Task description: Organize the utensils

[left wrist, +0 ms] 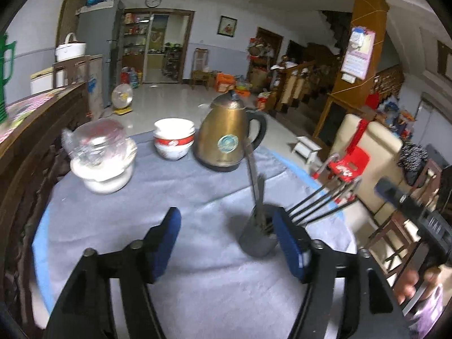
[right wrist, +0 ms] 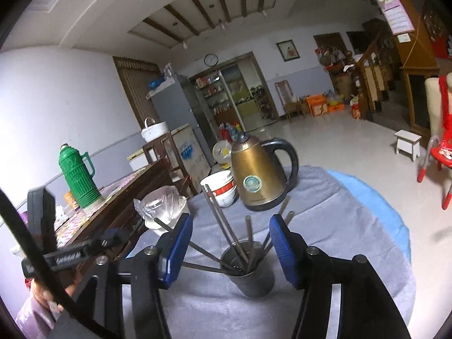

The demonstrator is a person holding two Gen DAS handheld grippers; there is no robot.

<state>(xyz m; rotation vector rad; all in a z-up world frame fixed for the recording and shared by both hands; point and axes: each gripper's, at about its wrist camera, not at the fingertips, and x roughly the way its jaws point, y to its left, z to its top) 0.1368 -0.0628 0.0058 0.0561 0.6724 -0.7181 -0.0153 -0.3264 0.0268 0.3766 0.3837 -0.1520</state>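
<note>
A dark grey cup (left wrist: 257,240) stands on the grey cloth and holds several chopsticks (left wrist: 316,202) and a metal utensil handle (left wrist: 253,175). In the right wrist view the cup (right wrist: 251,272) sits between and below my fingers, with several chopsticks (right wrist: 223,226) fanning out of it. My left gripper (left wrist: 227,221) is open and empty, its right pad (left wrist: 288,243) beside the cup. My right gripper (right wrist: 230,227) is open and empty, just above and in front of the cup.
A brass kettle (left wrist: 226,135), stacked white bowls (left wrist: 173,138) and a plastic-wrapped white pot (left wrist: 101,155) stand at the table's far side. A green thermos (right wrist: 77,176) sits on a wooden sideboard at left. A red chair (left wrist: 347,163) stands beyond the table's right edge.
</note>
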